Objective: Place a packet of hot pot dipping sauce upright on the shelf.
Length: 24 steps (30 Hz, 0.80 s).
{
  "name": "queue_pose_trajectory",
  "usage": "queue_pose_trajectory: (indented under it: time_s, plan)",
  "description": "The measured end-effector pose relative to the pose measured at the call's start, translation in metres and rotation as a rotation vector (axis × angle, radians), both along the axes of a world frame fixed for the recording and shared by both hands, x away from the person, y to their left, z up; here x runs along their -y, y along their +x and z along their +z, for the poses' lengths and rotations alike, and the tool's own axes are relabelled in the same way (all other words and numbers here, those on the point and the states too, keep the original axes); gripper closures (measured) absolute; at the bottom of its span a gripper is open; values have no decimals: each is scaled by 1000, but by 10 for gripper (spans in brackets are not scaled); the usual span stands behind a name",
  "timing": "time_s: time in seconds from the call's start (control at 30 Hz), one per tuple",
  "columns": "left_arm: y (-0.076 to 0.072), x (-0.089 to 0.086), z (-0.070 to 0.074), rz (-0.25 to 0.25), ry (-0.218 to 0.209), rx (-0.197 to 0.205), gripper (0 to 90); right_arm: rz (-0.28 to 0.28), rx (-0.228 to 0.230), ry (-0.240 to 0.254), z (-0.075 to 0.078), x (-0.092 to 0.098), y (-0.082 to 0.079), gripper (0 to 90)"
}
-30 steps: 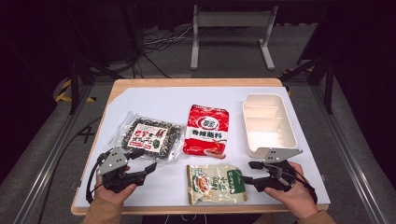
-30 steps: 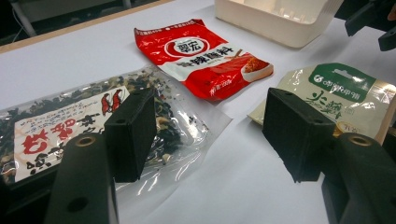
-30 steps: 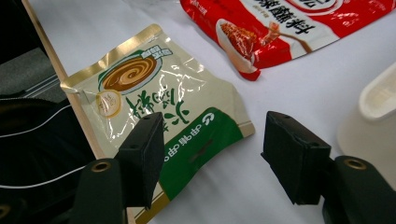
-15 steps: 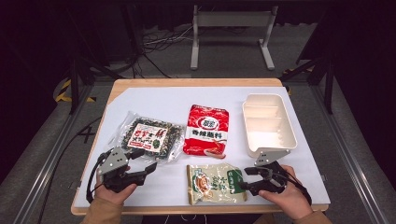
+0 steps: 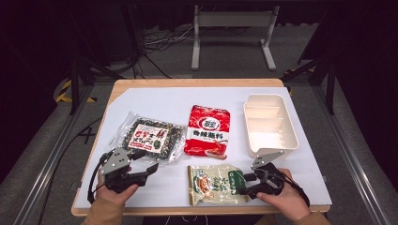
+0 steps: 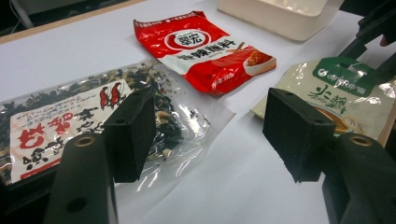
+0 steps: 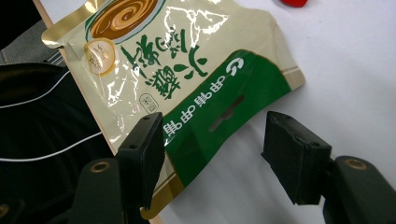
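A beige pouch with a green end (image 5: 217, 183) lies flat near the table's front edge. My right gripper (image 5: 243, 183) is open and low over that green end (image 7: 219, 126); one jaw sits over the pouch, the other over bare table, and neither pad presses it. My left gripper (image 5: 146, 161) is open at the front left with nothing between its jaws. In the left gripper view its jaws (image 6: 210, 135) point past the corner of a clear bag of dark dried bits (image 6: 93, 112). A red pouch (image 5: 208, 130) lies mid-table.
A white compartment tray (image 5: 269, 125) stands at the right, behind my right gripper. The clear bag (image 5: 150, 136) lies left of the red pouch. The table's front edge runs just below the beige pouch, with dark floor and a white cable (image 7: 56, 149) beyond it.
My right gripper has come down and moved left to the beige pouch's green end. The left gripper and all pouches have kept still.
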<state>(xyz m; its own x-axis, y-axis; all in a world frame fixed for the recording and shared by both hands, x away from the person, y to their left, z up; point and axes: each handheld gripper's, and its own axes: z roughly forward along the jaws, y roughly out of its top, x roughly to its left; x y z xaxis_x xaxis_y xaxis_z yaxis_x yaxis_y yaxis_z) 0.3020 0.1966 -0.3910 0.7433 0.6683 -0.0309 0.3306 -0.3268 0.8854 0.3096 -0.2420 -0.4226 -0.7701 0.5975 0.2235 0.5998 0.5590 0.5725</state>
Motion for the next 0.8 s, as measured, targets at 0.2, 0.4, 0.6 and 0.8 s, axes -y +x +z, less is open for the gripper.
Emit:
queue_pose_trajectory:
  time_s: [0.2, 0.4, 0.6, 0.8]
  plan:
    - [0, 0, -1, 3, -5, -8, 349, 15, 0, 20, -3, -5, 0, 406]
    - [0, 1, -1, 3, 0, -8, 348, 28, 13, 39, -6, -10, 4, 443]
    - [1, 0, -2, 1, 4, -3, 345, 68, -9, 53, -10, -13, 3, 515]
    - [1, 1, -2, -1, 4, -6, 344, 98, 17, 56, -10, -17, 1, 680]
